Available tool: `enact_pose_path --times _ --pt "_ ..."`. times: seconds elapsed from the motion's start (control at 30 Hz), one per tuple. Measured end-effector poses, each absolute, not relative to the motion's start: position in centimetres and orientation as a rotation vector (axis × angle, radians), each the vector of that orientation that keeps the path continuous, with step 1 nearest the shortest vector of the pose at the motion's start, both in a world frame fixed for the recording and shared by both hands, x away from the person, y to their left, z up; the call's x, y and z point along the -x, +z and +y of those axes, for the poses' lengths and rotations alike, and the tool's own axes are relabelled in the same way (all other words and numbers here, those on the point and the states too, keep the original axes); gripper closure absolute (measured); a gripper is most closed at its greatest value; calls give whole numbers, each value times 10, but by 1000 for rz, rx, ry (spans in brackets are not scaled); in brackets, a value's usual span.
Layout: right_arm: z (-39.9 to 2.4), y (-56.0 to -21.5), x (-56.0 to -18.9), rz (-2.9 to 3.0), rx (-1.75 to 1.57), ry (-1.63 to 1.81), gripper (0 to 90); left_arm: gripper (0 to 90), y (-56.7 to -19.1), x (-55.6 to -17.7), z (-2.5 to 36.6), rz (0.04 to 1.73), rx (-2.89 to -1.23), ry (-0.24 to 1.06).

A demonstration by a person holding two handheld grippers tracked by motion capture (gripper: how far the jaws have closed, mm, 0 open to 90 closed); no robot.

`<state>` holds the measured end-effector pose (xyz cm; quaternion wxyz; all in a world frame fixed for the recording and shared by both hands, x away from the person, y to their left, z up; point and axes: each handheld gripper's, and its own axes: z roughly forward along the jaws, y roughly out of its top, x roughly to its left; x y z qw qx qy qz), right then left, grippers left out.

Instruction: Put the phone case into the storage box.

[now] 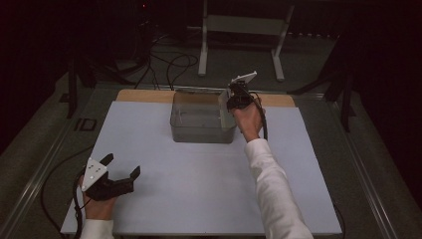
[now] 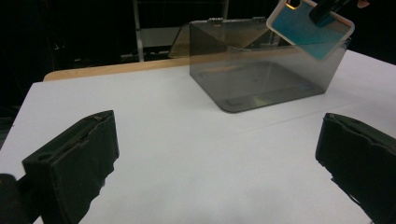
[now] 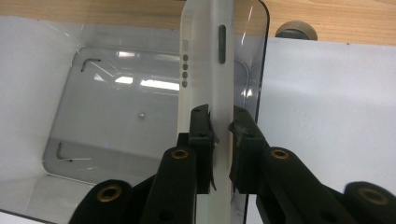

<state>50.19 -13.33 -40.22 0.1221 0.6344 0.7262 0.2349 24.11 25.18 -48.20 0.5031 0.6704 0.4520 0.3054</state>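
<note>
The right tongs [image 1: 233,94] pinch one phone case [image 1: 224,96] by its edge, held over the right wall of the clear plastic box [image 1: 201,130] at the far middle of the desk [image 1: 199,199]. Near left, the left tongs [image 1: 121,167] rest spread, holding nothing.

In the left gripper view, the single case [image 2: 308,30] hangs tilted above the box's [image 2: 261,79] far right corner, blue inner face showing.

In the right gripper view, the pads clamp the case's [image 3: 205,70] thin side wall, its lower end poised over the box's [image 3: 116,98] bare floor. The grip looks narrow, so the case could twist or slip out. Lowered carelessly, it may catch the wall and land outside.

Count: one case, one box, two tongs.
</note>
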Motion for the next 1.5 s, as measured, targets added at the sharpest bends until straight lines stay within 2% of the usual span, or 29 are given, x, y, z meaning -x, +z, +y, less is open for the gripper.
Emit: enact_pose_path --times 1.5 --pt "-128 -422 -508 2075 -1874 616 810 2 -480 -240 253 1090 -1609 736"
